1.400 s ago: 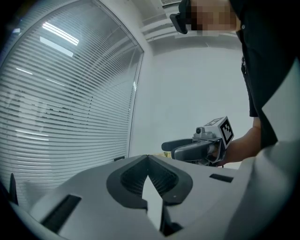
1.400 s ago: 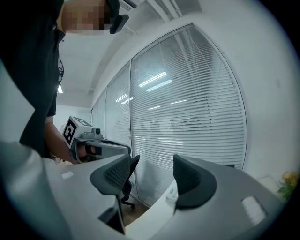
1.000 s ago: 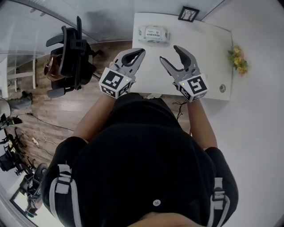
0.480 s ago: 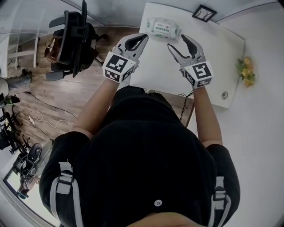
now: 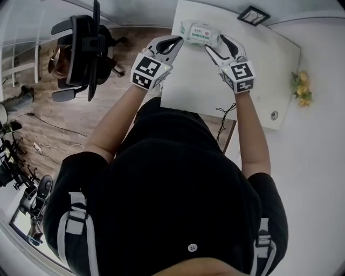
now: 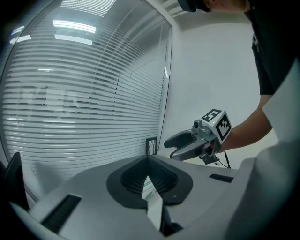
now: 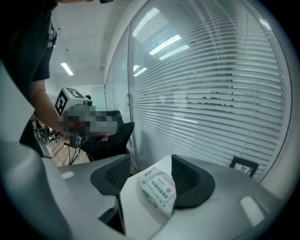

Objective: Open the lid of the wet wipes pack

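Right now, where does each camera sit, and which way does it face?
Head view: on the person's head, facing steeply down at the white table; torso, forearms, left gripper, right gripper show.
Left gripper view: on the left gripper, facing slatted window blinds; right forearm shows.
Right gripper view: on the right gripper, facing the white-and-green wet wipes pack; left forearm shows.
Both gripper views share pack and blinds.

In the left gripper view, the white soft plastic wet wipes pack (image 6: pixel 151 194) shows only as a thin strip. The jaws of the left gripper (image 6: pixel 148 161) hide the rest. The print on the pack is too small to read. Beyond the pack, what the small black picture frame (image 5: pixel 254 14) holds is too small to tell.
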`<state>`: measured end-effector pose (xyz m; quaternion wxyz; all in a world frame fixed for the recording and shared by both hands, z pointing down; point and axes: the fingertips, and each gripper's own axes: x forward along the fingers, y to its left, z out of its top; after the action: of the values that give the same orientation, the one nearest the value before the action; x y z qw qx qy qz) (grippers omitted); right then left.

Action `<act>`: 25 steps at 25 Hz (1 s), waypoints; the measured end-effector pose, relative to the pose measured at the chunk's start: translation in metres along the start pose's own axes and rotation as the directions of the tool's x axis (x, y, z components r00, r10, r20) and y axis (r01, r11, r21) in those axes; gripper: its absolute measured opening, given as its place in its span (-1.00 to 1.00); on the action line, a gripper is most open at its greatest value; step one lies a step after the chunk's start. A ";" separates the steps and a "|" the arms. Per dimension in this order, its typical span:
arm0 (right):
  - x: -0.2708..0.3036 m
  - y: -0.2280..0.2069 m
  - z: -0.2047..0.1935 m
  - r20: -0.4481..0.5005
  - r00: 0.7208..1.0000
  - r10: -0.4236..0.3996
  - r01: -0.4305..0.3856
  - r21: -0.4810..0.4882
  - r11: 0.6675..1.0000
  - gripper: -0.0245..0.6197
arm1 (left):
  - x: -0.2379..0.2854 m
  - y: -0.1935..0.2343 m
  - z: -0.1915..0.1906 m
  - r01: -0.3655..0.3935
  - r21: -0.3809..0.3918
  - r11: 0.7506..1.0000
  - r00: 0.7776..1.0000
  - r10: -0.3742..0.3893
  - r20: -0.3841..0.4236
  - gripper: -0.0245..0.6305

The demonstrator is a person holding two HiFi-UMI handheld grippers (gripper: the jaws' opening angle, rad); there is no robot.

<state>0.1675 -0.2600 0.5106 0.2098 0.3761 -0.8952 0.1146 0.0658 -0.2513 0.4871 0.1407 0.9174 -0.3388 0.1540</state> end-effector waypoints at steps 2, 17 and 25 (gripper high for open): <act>0.014 -0.004 -0.004 -0.022 1.000 0.001 -0.001 0.003 1.000 -0.06 | 0.010 0.009 -0.008 0.005 -0.005 1.000 1.000 -0.006 -0.017 -0.90; 0.077 -0.029 -0.059 -0.208 0.978 -0.007 -0.018 -0.116 0.993 -0.06 | 0.087 0.038 -0.075 0.041 -0.068 0.997 0.985 -0.052 -0.163 -0.90; 0.098 -0.042 -0.089 -0.281 0.960 -0.013 -0.027 -0.138 0.990 -0.06 | 0.120 0.049 -0.110 0.029 -0.107 0.994 0.970 -0.054 -0.235 -0.90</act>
<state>0.1623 -0.3177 0.6366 0.3603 0.3371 -0.8635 0.1045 0.0994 -0.3168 0.6404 0.2306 0.8908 -0.3076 0.2422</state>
